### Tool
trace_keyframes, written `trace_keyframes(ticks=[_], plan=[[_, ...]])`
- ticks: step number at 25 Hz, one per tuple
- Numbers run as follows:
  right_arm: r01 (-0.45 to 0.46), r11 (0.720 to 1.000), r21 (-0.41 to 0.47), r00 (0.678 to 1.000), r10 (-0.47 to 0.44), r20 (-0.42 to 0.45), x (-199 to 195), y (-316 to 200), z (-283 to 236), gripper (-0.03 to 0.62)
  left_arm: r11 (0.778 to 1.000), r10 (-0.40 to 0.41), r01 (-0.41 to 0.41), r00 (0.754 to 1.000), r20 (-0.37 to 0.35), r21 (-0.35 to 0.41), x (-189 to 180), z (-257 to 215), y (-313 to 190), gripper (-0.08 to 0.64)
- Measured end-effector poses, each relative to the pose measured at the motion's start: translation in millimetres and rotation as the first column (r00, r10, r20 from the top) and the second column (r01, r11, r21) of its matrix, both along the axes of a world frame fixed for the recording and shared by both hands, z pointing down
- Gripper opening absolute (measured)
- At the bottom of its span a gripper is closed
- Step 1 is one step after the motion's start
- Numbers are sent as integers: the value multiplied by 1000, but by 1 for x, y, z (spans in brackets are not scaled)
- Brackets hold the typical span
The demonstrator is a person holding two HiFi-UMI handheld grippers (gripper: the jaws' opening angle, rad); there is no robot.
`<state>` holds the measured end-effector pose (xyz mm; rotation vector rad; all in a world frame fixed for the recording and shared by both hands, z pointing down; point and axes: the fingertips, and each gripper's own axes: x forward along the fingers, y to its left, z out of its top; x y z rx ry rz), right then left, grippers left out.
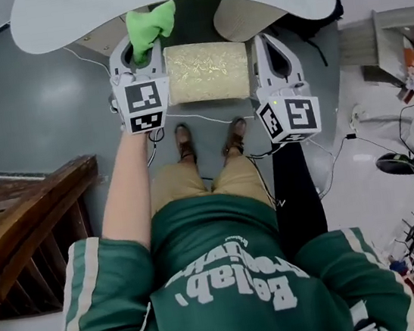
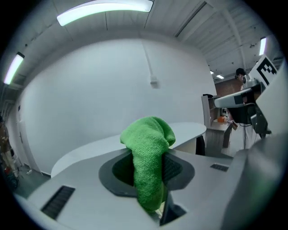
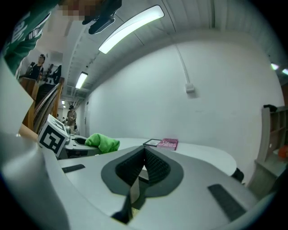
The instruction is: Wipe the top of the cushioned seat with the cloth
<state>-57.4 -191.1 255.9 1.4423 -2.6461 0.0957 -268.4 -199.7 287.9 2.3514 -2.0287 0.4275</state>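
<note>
While the left gripper (image 1: 143,55) has its jaws clamped on the green cloth (image 1: 150,23), the right gripper (image 1: 268,39) is held with its jaws pressed together and nothing between them, as the right gripper view shows (image 3: 143,167). Seen along the left gripper's own jaws (image 2: 152,182), the cloth (image 2: 148,152) stands up out of them in a bunched fold whose top flops over, with its lower end hanging below the pads. From the head view, the cushioned seat (image 1: 207,71) lies between the two grippers, a beige rectangular pad just ahead of the person's brown shoes (image 1: 184,143). The cloth shows at the seat's far left corner, beside rather than over its top, and whether it touches the cushion cannot be told. A white table (image 1: 80,22) curves across the far side, its edge partly over the seat. On it, the right gripper view shows a pink book (image 3: 168,143). A wooden rack (image 1: 24,225) stands to the person's left.
</note>
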Motion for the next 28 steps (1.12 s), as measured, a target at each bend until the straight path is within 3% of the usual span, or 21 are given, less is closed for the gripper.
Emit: trace_keyframes(ticks=[7, 11, 21, 28], plan=[[-35, 993, 110, 999, 34, 15, 3, 19, -86, 8, 982, 56, -50, 998, -28, 180, 18, -130, 16, 124], [-25, 986, 167, 1000, 25, 4, -1, 27, -117, 9, 967, 80, -65, 996, -51, 246, 26, -173, 27, 124], [-9, 976, 216, 1000, 10, -5, -1, 38, -138, 9, 945, 128, -117, 992, -15, 305, 35, -210, 43, 124], [-8, 971, 238, 1000, 12, -17, -4, 36, -148, 9, 950, 110, -94, 993, -35, 298, 24, -205, 48, 124]])
